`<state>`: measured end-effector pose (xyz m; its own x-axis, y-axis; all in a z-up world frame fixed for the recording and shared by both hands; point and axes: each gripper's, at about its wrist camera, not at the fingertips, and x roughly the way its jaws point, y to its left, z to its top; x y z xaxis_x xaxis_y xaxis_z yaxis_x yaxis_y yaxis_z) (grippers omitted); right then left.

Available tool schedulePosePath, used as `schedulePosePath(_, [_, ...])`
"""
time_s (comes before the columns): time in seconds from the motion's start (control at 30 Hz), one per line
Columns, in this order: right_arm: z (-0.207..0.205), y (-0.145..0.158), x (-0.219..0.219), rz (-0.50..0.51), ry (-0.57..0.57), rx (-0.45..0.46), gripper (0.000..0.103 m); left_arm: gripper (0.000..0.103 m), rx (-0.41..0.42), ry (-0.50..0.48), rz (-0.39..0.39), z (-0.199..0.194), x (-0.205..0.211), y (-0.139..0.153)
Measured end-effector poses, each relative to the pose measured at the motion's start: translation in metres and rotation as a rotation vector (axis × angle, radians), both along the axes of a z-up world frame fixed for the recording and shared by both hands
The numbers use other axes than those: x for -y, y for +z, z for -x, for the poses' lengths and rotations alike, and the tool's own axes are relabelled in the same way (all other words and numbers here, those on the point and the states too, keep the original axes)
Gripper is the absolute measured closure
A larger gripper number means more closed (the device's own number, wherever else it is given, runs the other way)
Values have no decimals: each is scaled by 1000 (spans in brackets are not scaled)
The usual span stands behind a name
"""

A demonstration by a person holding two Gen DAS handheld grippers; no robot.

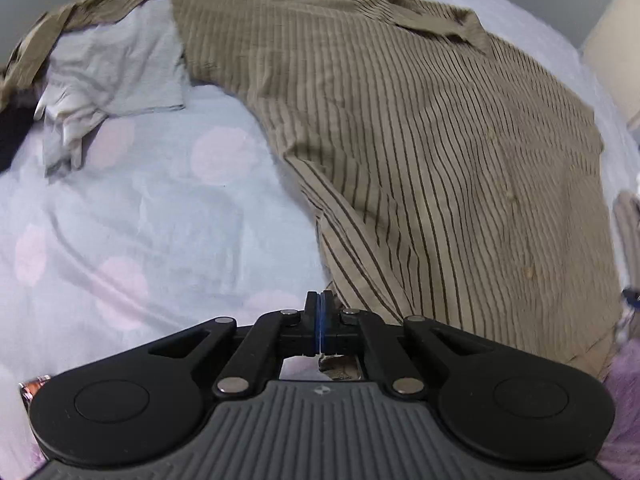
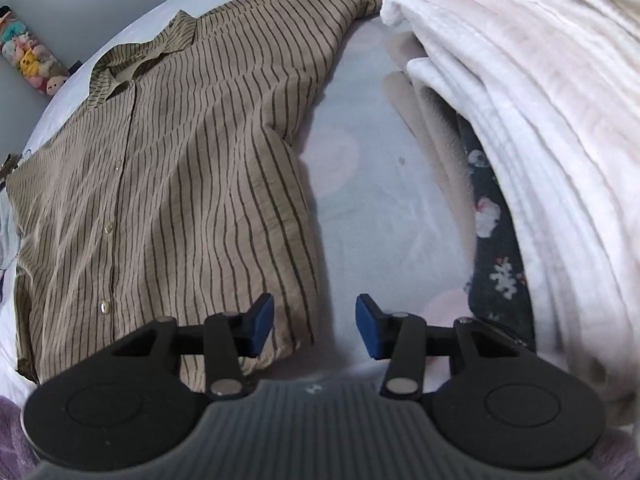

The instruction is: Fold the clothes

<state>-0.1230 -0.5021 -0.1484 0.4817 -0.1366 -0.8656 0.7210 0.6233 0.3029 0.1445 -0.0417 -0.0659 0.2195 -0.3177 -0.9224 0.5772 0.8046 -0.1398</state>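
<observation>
Though the striped shirt (image 2: 168, 184) lies flat and face up on the bed sheet (image 1: 132, 220), with its buttons done up and its collar at the far end, no fold shows in it yet. So the job looks like it is only at the start. Both sleeves are spread out to the sides and the body is open and wide. All the folding is left to do.

The left gripper (image 1: 319, 312) has its two pads pressed tight together at the near corner of the shirt. A small bit of striped cloth peeks out just under the pads, so it seems to be pinching the hem, but the black arms cover that spot and I cannot be sure. The right gripper (image 2: 315, 322) is spread wide with nothing in it. It hangs over the other near corner of the shirt, with one pad above the cloth and one above bare sheet.

The far left sleeve runs over a grey garment (image 1: 120, 68) and its end is bunched. A white blanket (image 2: 540, 120) hides the other sleeve's tip.
</observation>
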Motion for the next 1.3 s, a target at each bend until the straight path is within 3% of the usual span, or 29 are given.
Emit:
schedulePosePath(0.1, [6,1,-1,-2,-13,24,53,100,-36,23,65,0,-2,1])
schedulePosePath(0.23, [15,2,-3,-4,-30,55,52,59,-43,20,83,8,12,-5])
schedulePosePath(0.27, [16,3,-4,-2,-32,60,51,54,-42,18,80,10,17,-7])
schedulePosePath(0.37, [18,7,-6,10,-30,64,48,54,-25,-13,11,16,35,-17])
schedulePosePath(0.5, [20,9,-6,17,-35,75,47,54,-2,-49,-108,23,58,-34])
schedulePosePath(0.63, [23,8,-6,14,-44,91,46,56,-25,-58,-119,26,65,-44])
schedulePosePath(0.73, [23,8,-6,13,-44,90,46,88,-26,-69,-133,27,65,-48])
schedulePosePath(0.83, [20,7,-6,11,-42,88,46,100,-24,-71,-117,23,59,-43])
schedulePosePath(1.0, [18,6,-5,8,-40,84,46,102,-105,-33,8,7,31,-14])
schedulePosePath(1.13, [15,5,-5,12,-35,77,46,103,-139,-2,40,-18,8,16])
schedulePosePath(1.2, [13,5,-6,12,-33,76,46,103,-164,9,18,-33,-2,21])
schedulePosePath(1.3, [11,5,-5,12,-36,75,46,103,-187,-5,-108,-49,-8,7])
